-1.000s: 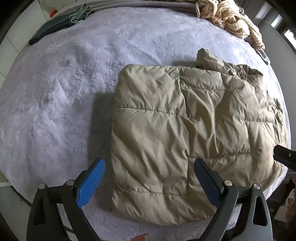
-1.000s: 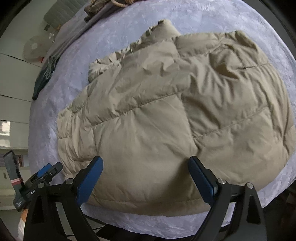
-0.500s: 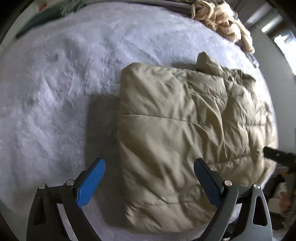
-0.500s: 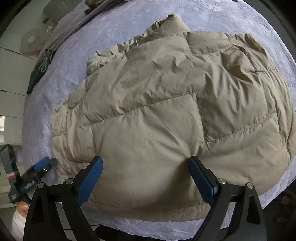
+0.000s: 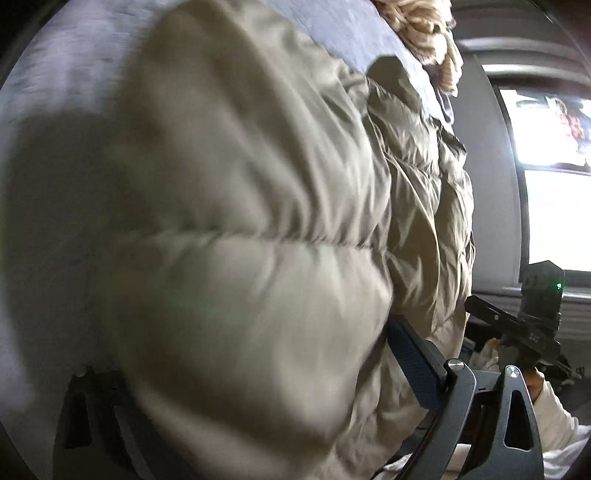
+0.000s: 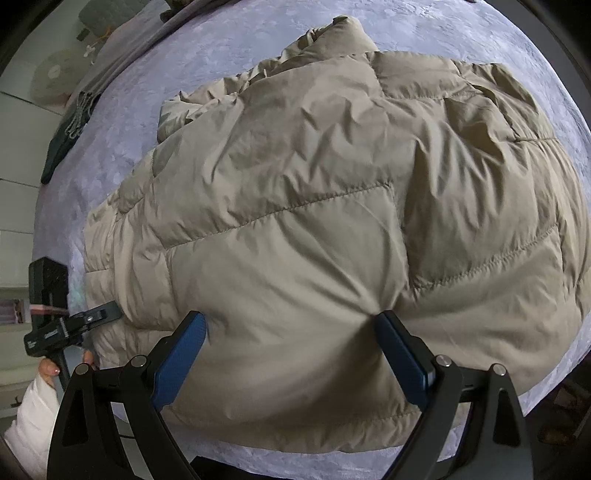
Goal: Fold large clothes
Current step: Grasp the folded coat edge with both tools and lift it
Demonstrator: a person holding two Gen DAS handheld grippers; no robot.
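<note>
A: So where does the puffer jacket [image 6: 332, 229] lie?

B: Folded, on the lavender bed cover [image 6: 461, 33], close to the near edge of the bed. Its khaki quilted panels bulge upward and the collar end points to the far side.

A: And the right hand-held gripper [image 6: 291, 343]?

B: Spread wide over the jacket's near hem. Its 2 blue fingers [image 6: 402, 358] press into the fabric, which puckers at the right one; nothing is pinched between them.

A: The left hand-held gripper [image 5: 258, 369]?

B: Pushed up against the jacket's left side. The view is blurred and the padding swells over it, hiding the left finger. Only the right finger [image 5: 413, 362] shows, set well off to the side, so the jaws stand wide.

A: Anything else?

B: A cream knitted garment [image 5: 424, 33] at the far edge of the bed, and a dark green cloth [image 6: 59, 147] at the left.
</note>
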